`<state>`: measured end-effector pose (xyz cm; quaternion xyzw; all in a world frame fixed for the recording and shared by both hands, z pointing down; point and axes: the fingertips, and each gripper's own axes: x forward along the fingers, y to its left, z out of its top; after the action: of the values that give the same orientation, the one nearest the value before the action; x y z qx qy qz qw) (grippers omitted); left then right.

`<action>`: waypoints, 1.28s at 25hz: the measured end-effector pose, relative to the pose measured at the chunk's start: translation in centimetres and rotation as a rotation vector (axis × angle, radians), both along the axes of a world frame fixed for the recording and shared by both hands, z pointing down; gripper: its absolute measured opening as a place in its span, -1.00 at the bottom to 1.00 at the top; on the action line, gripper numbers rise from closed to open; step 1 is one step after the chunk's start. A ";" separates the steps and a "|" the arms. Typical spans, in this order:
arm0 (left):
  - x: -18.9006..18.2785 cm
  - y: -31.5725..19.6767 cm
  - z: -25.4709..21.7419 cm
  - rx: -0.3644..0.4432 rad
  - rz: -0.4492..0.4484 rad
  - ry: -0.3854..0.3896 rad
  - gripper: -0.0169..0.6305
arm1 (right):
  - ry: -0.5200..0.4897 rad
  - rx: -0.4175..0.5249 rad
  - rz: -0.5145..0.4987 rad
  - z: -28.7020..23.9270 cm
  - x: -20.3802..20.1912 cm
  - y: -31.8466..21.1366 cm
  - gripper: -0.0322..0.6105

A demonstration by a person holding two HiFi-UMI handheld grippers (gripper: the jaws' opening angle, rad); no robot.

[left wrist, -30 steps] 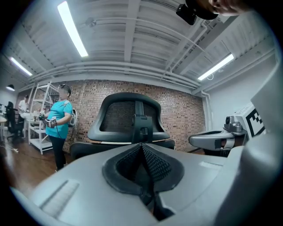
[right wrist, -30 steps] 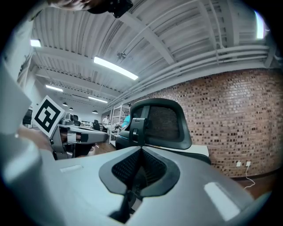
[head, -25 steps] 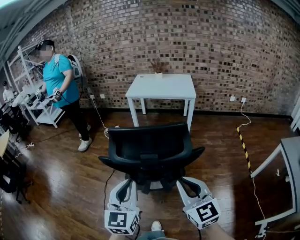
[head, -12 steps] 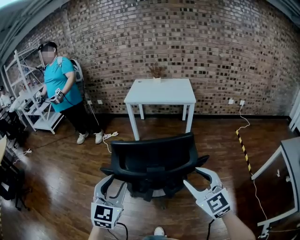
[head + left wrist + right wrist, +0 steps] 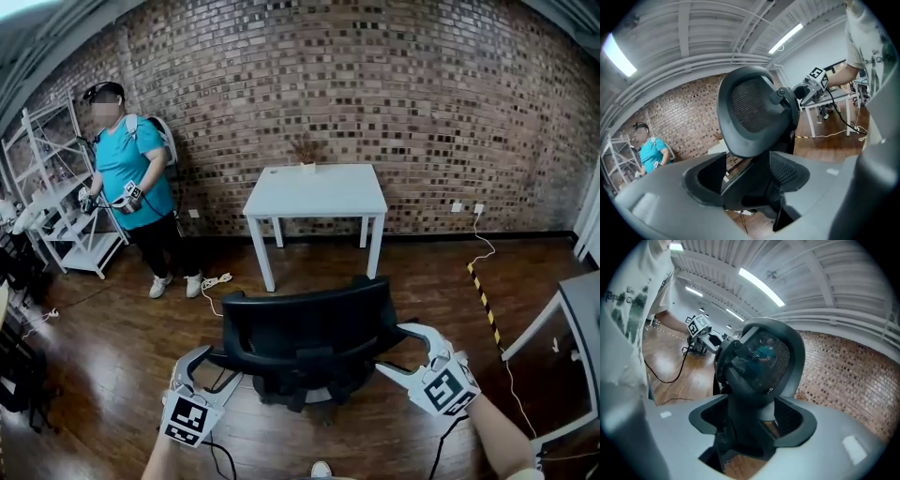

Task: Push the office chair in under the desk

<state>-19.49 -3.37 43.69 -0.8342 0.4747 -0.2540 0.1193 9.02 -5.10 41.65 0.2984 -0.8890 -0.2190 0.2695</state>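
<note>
left tool (image 5: pixel 214 364) and right tool (image 5: pixel 394 349) have just spread open, each seemingly astride an arm of the office chair (image 5: pixel 305 323).

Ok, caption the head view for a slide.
The left gripper and right gripper, jaws just opened, straddle the office chair's sides; the white desk stands ahead.

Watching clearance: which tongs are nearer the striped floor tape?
Right. Right tongs flank the office chair toward the striped floor tape; left tongs are across the chair, farther off.
</note>
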 end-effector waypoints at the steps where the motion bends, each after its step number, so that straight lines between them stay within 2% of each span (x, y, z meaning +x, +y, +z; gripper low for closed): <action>1: 0.1 -0.1 0.3 -0.020 0.029 -0.024 0.00 | 0.019 -0.002 -0.010 0.2 0.1 -0.1 0.04; 7: 0.1 -1.1 3.5 -0.111 0.112 -0.155 0.03 | 0.134 -0.059 -0.014 2.4 1.4 -2.3 0.10; 10: 0.7 -1.7 5.1 -0.141 0.135 -0.201 0.05 | 0.202 -0.055 -0.022 3.8 2.4 -3.6 0.15; 16: 0.7 -3.2 5.7 -0.142 0.139 -0.245 0.09 | 0.325 -0.097 -0.022 6.0 3.6 -5.6 0.18; 21: 0.4 -4.3 5.8 -0.134 0.136 -0.288 0.08 | 0.465 -0.139 -0.046 9.2 4.0 -6.8 0.21; 27: 0.0 -4.6 6.4 -0.106 0.159 -0.375 0.07 | 0.538 -0.109 -0.091 10.8 2.5 -7.5 0.20; 28: 0.0 -4.7 6.4 -0.099 0.166 -0.387 0.03 | 0.565 -0.076 -0.099 10.9 2.4 -7.9 0.10; 30: 0.1 -5.0 6.5 -0.088 0.176 -0.409 -0.01 | 0.618 0.007 -0.108 11.1 2.6 -8.7 -0.37; 32: -0.1 -5.3 6.6 -0.085 0.183 -0.428 -0.04 | 0.645 0.055 -0.113 11.2 2.5 -9.1 -0.49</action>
<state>-19.61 -8.72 50.30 -0.8050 0.3500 -0.4331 0.2044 11.52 -14.16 52.86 0.1713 -0.7668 -0.3408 0.5163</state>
